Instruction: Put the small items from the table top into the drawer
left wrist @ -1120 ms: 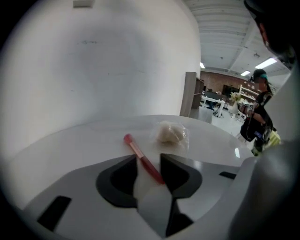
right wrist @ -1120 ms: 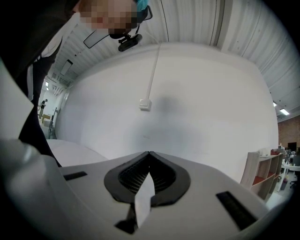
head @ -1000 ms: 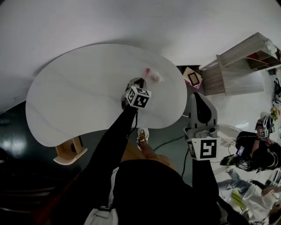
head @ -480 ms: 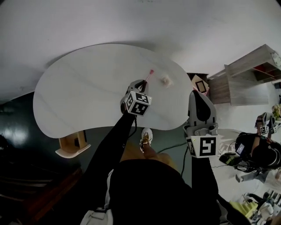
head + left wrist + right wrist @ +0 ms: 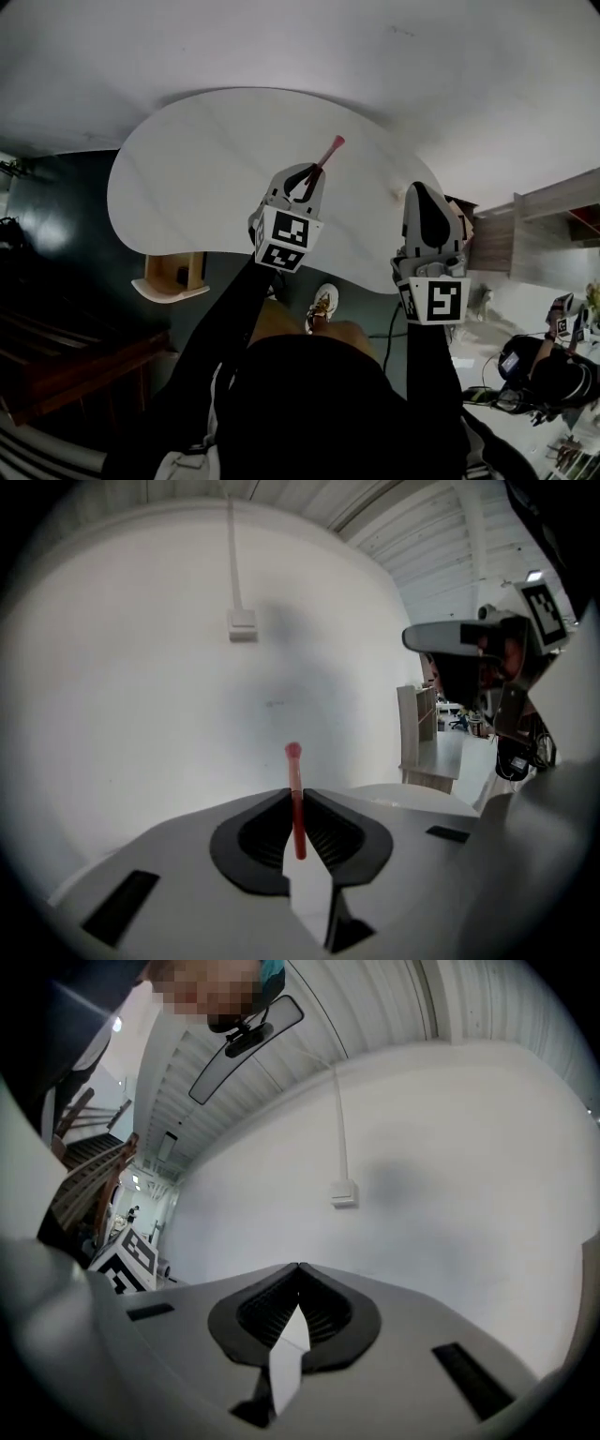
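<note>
A thin red stick with a rounded pink tip is clamped between the jaws of my left gripper and held up over the white kidney-shaped table. In the left gripper view the stick stands upright between the shut pads, its tip above the left gripper. My right gripper is shut with nothing in it, raised over the table's right end. The right gripper view shows the right gripper with its jaws together against a white wall. An open wooden drawer juts out under the table's front left edge.
A wooden shelf unit stands on the floor to the right. The person's shoe shows below the table's front edge. Dark floor lies to the left. Another person with marked grippers is at the far right.
My left gripper has risen off the table with the red stick in it. The right gripper came up too. The small pale item near the stick is no longer in sight.
</note>
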